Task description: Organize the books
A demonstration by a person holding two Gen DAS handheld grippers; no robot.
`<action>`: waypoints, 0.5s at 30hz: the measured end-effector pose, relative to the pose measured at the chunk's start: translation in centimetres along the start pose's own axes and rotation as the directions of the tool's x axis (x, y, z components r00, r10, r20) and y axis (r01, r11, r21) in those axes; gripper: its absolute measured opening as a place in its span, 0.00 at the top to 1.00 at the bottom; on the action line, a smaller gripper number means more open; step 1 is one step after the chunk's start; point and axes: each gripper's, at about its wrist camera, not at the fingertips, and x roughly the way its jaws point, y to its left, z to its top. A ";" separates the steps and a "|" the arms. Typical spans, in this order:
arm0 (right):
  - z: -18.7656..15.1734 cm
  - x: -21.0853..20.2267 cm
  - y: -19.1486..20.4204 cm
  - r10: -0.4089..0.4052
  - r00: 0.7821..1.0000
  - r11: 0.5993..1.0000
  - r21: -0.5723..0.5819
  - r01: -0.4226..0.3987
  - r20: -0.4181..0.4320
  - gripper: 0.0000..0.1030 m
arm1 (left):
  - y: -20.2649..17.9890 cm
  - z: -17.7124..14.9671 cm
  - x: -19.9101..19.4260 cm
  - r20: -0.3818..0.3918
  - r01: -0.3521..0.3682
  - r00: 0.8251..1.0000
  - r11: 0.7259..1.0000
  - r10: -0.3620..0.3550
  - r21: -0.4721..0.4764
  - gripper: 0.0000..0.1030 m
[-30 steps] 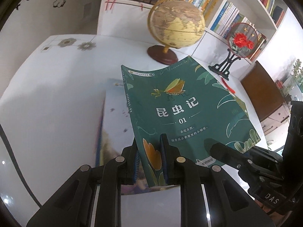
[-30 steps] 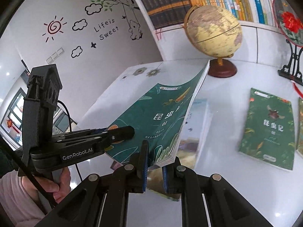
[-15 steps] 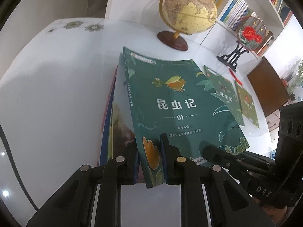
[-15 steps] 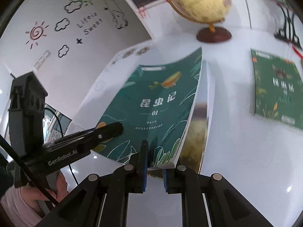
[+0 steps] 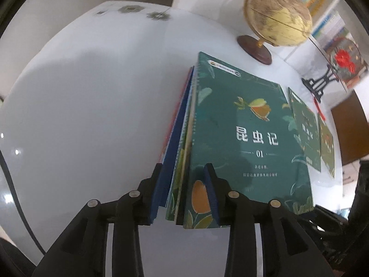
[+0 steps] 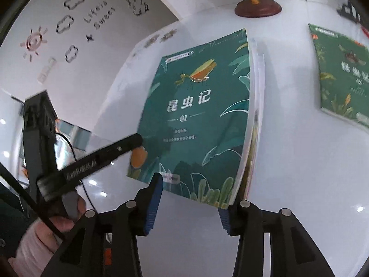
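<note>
— What do we see on the white table point(image 5: 92, 115)?

— Straight ahead of our left gripper point(image 5: 184, 191), the green book point(image 5: 242, 138) tops a stack point(image 5: 182, 138); beyond it to the right lie two more green books point(image 5: 306, 124), then a globe point(image 5: 279, 20) and shelves.

— And our grippers?

— Both jaws are opening. The left's straddle the stack's near corner; whether the pads touch, we cannot tell. The right gripper point(image 6: 189, 202) stands wider — the book's near edge between its pads, untouched.

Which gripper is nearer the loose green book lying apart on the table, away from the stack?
Right. The right gripper sits at the stack's near corner, on the side facing the loose green book. The left gripper straddles the stack's opposite, spine-side edge, its jaws opening.
</note>
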 end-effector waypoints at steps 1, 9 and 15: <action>0.1 -0.2 0.2 -0.031 1.000 0.999 -0.009 0.031 -0.004 0.57 | 0.1 0.1 -0.1 0.000 -0.017 1.000 1.000 0.017 -0.013 0.68; -0.3 -4.3 -3.7 -0.294 0.954 0.956 0.028 0.292 0.063 0.49 | -2.2 0.8 -3.1 0.082 -0.124 0.989 0.992 0.127 -0.037 0.46; -0.1 -7.3 -10.4 -0.389 0.921 0.915 0.130 0.382 0.028 0.48 | -10.2 0.1 -2.9 0.106 -0.130 0.987 0.987 0.120 0.092 0.16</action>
